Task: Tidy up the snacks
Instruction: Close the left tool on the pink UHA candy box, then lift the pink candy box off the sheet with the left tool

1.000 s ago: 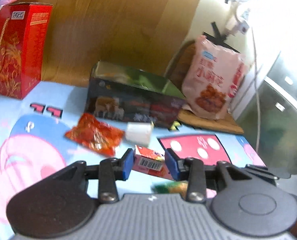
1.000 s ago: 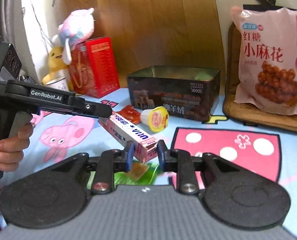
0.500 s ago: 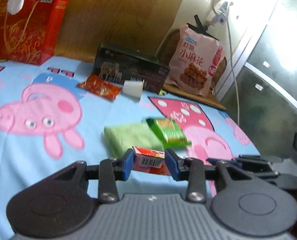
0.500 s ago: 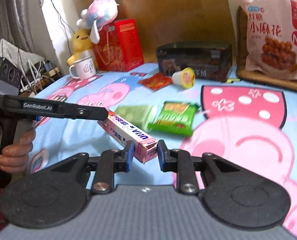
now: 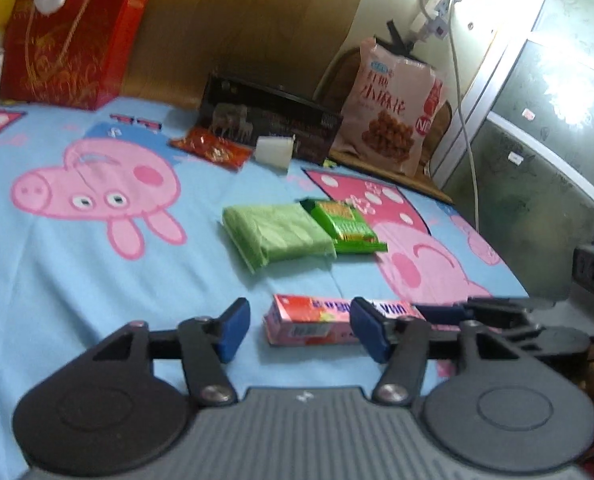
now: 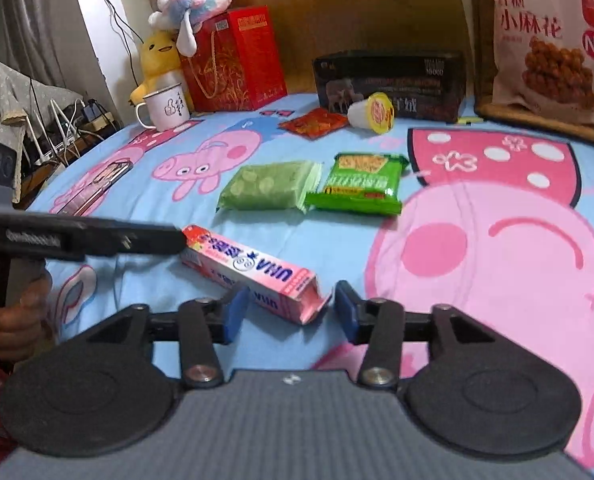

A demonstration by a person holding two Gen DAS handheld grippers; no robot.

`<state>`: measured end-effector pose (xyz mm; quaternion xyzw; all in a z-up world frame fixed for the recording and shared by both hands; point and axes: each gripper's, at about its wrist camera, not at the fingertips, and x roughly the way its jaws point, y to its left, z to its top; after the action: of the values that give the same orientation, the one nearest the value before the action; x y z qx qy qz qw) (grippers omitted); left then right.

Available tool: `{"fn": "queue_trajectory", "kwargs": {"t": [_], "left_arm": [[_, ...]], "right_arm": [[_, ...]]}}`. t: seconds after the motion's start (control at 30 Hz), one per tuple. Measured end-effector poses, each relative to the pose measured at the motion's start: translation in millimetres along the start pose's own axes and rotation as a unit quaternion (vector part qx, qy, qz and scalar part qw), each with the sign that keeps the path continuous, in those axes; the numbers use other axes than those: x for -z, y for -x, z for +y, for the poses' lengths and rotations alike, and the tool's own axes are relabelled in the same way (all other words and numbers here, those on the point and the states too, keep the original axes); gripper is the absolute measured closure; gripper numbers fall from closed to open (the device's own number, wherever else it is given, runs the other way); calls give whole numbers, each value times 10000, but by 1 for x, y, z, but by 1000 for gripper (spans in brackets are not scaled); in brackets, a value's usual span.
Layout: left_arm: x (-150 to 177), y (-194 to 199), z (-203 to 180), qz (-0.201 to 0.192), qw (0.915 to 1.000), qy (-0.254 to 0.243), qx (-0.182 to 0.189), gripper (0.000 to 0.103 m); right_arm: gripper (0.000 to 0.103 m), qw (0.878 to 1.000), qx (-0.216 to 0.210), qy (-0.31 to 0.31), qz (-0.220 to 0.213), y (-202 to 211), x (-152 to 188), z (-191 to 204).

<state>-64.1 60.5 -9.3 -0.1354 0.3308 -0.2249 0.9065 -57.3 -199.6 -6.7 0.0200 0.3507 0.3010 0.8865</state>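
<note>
Both grippers spread wide, holding nothing.
Pink candy box (image 5: 329, 320) lies on the sheet between left gripper (image 5: 300, 330) and right gripper (image 6: 291, 310) jaws; you back straight out (no nudging).

1. A bed covered by a blue cartoon-pig sheet (image 6: 329, 240) is seen.
2. A pink box (image 6: 253, 270) is laid near its front.
3. Two green packets (image 6: 271, 186) (image 6: 363, 184) are laid side by side mid-sheet.
4. A red sachet (image 6: 313, 123), a jelly cup (image 6: 373, 113) and a dark box (image 6: 389, 80) are placed farther back.
</note>
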Motion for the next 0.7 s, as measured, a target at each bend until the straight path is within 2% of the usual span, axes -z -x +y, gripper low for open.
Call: {"fn": "queue_trajectory", "kwargs": {"t": [0.17,0.43,0.47,0.7], "left_arm": [[-3,2,7,-67,9999,105,-8,45],[0,-11,2,161,9997,97,129,49],[1,-13,1,207,9996,103,154,52],[4,-21,-2,304,9993,94,218,58]], "right_arm": [[45,9993,147,318,-158,0,10,10],[41,9945,506,841,-378,-4,22,26],[39,9939,544,875,-400,-4,23,28],[39,9925,845,667,-582,-4,28,34]]}}
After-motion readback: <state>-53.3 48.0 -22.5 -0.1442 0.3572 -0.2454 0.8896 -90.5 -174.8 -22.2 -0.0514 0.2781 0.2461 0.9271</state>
